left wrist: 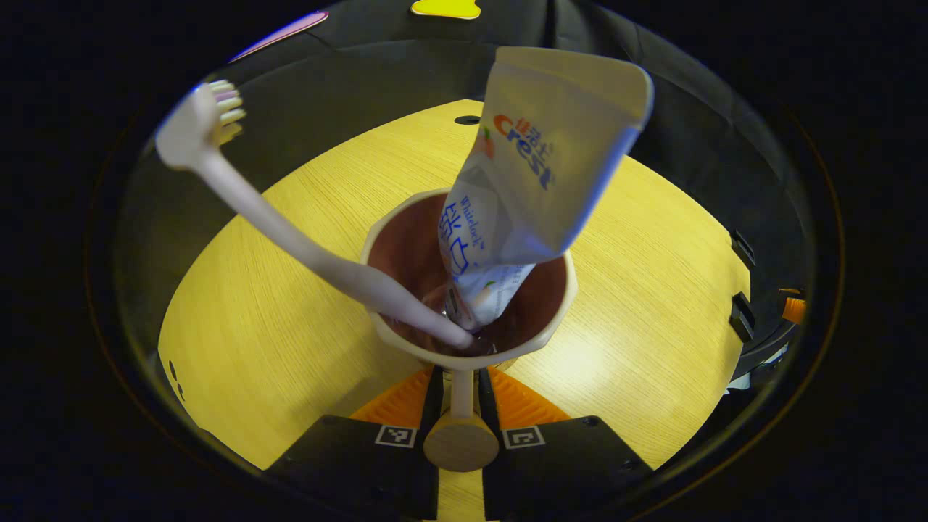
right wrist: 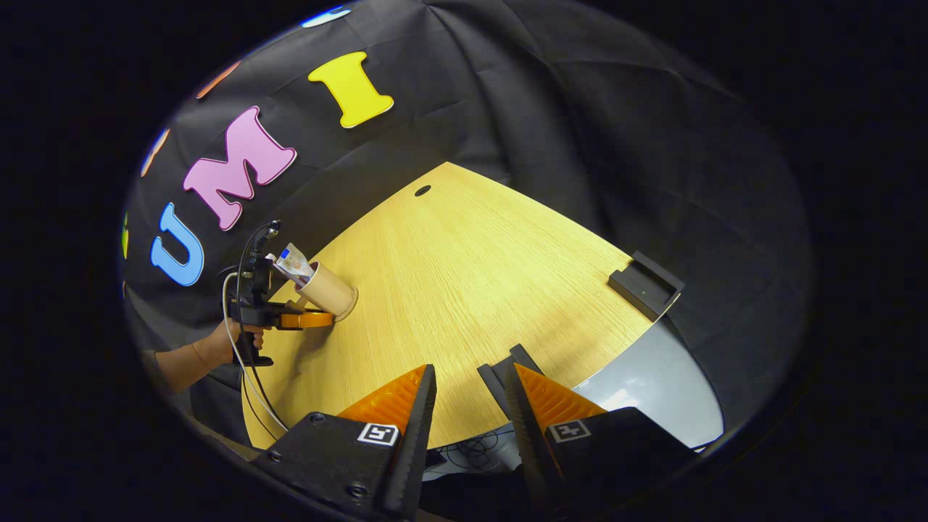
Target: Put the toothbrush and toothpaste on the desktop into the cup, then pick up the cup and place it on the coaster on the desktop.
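A beige cup point(left wrist: 558, 319) with a dark inside stands over the wooden desktop point(left wrist: 275, 312), seen from above in the left gripper view. A white toothbrush point(left wrist: 290, 232) leans out of it to the left, bristles up. A white toothpaste tube point(left wrist: 536, 167) stands in it, leaning right. My left gripper point(left wrist: 462, 377) is shut on the cup's handle point(left wrist: 462, 395). In the right gripper view the cup point(right wrist: 330, 290) and tube point(right wrist: 293, 262) appear far left, held by the left gripper point(right wrist: 304, 319) and a hand point(right wrist: 217, 348); I cannot tell whether the cup touches the desk. My right gripper point(right wrist: 467, 377) is open near the desk's front edge.
A cable hole point(right wrist: 423, 191) is at the desktop's far end. A black holder point(right wrist: 645, 286) is fixed to the right edge, and black clips point(left wrist: 742, 315) show on that edge too. Grey floor point(right wrist: 652, 384) lies beyond the corner. Black cloth walls surround the desk.
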Demonstrator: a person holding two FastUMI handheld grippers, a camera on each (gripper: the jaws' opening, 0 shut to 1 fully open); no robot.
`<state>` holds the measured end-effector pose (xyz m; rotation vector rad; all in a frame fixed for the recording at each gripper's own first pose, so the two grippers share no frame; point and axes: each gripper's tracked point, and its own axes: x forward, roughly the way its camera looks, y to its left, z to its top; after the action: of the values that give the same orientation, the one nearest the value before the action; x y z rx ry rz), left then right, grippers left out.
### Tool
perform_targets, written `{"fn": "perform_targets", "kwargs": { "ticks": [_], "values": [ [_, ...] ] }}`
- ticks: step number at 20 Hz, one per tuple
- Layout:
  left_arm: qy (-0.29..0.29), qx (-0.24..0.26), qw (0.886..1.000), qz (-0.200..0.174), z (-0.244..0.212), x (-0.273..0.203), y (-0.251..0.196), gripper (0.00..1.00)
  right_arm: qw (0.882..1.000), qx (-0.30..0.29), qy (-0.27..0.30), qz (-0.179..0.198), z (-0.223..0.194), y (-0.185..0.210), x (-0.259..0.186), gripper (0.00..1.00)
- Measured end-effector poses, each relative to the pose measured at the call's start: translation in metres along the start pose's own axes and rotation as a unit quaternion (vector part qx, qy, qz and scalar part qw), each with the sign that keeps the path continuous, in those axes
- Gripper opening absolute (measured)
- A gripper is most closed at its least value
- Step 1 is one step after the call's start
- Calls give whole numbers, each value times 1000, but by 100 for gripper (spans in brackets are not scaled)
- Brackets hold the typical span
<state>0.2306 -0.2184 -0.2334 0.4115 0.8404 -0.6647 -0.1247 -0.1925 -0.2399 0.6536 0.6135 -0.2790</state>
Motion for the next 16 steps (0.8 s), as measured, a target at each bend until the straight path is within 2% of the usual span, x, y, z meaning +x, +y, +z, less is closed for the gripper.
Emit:
{"fn": "perform_targets", "kwargs": {
  "ticks": [2, 3, 4, 5, 8, 9, 11, 16],
  "values": [
    [-1, -4, 1000, 6, -1, 0, -6, 36, 1000, -1, 1, 2, 0, 0, 2, 60],
    [-2, -3, 1000, 17, -2, -1, 0, 32, 1000, -1, 1, 3, 0, 1, 2, 60],
    [-3, 0, 1000, 28, -1, -2, 4, 42, 1000, -1, 2, 4, -1, 1, 3, 60],
    [-2, 1, 999, 36, -3, -4, 7, 58, 1000, -1, 2, 4, -1, 2, 3, 60],
    [-13, -8, 999, 43, 2, -10, 8, 76, 1000, -2, 1, 6, 0, 3, 3, 60],
    [-16, -12, 999, 48, 3, -14, 9, 84, 1000, -3, 0, 7, 0, 4, 3, 60],
    [-21, -16, 999, 48, 2, -19, 5, 91, 1000, -5, -2, 10, 2, 9, 4, 60],
    [-66, -21, 996, 58, -7, -70, 1, 93, 999, -33, -3, 25, 9, 32, 14, 60]
  ]
}}
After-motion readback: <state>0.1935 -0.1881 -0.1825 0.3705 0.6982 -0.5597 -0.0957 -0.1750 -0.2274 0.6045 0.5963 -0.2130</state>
